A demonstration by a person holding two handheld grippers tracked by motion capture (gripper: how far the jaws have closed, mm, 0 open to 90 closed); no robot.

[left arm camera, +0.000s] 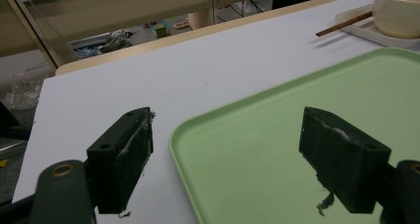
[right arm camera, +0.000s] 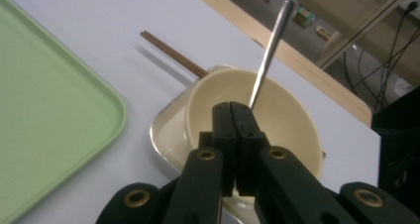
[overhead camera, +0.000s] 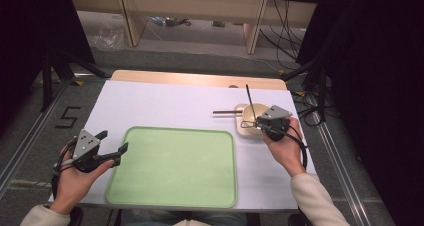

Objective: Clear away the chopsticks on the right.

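**Right gripper pinches utensil at bowl**

While the left gripper [overhead camera: 107, 147] idles at the near-left corner of the green tray [overhead camera: 172, 167], jaws spread wide with nothing between them, we see the right gripper [right arm camera: 233, 116] closed at the bowl [right arm camera: 292, 117], its jaws pressed together. A thin metal utensil handle [right arm camera: 270, 50] rises right from behind the jaw tips, so we judge it pinched there (the contact itself is hidden by the jaws, and the working end can't be seen).

Key relation: handle's long axis runs up and away from the right gripper, tilted, leaning out past the bowl's far rim. Bowl sits on a small cream dish [right arm camera: 166, 135], far right of the table, well apart from the left hand; the right hand [overhead camera: 285, 148] is clearly the nearer one.

Containers: the bowl looks empty apart from the utensil; a brown chopstick [overhead camera: 225, 112] lies with one end on the dish, pointing left across the white table [overhead camera: 165, 106]. Tray holds nothing and lies to the left of the dish, just beside it.
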